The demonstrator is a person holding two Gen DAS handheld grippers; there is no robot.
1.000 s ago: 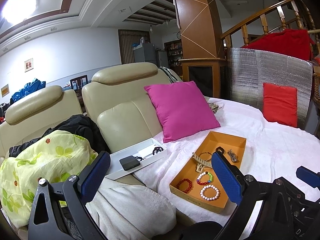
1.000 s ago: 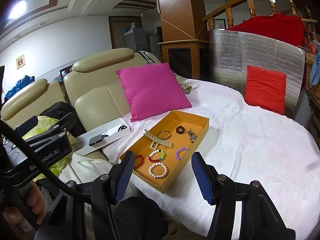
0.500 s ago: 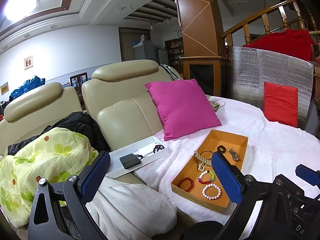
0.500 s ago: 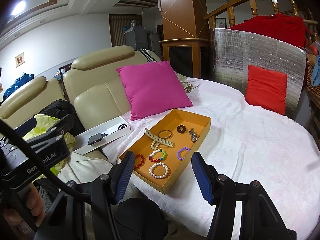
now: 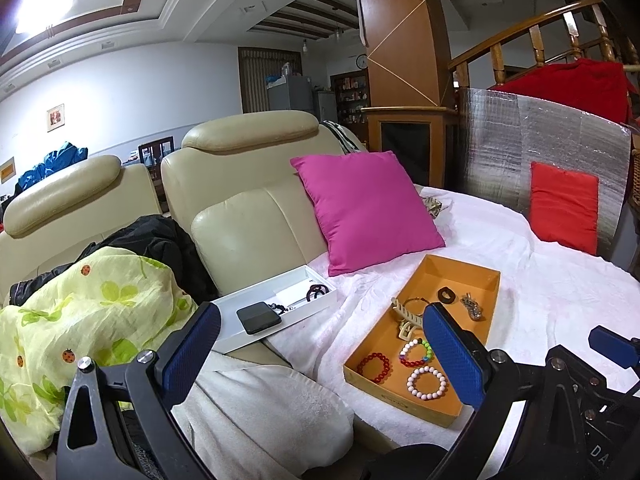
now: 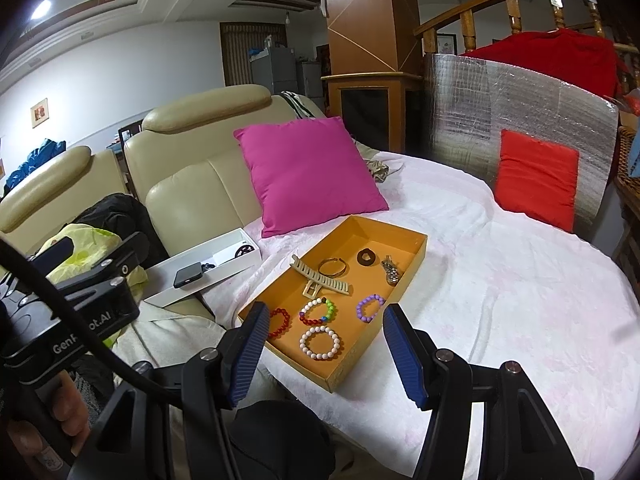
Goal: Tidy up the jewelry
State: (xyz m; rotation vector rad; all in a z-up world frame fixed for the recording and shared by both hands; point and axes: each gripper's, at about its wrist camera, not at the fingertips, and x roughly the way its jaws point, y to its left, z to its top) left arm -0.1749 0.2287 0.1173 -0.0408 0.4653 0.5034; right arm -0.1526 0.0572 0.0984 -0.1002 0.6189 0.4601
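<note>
I work in a home's living room: cream leather sofa [image 5: 248,200] with pink cushion [image 5: 368,208], a wooden staircase railing [image 5: 532,40], a framed picture [image 5: 55,117] on the wall, a refrigerator [image 5: 290,94] beyond.

Both fisheye cameras looked forward and slightly down along their blue fingers. The left view sat further left, near the yellow blanket [image 5: 80,312]; the right view faced the orange tray [image 6: 404,280] closer. The 2 views shared tray, pink cushion [image 6: 312,172] and sofa [image 6: 192,196].
</note>
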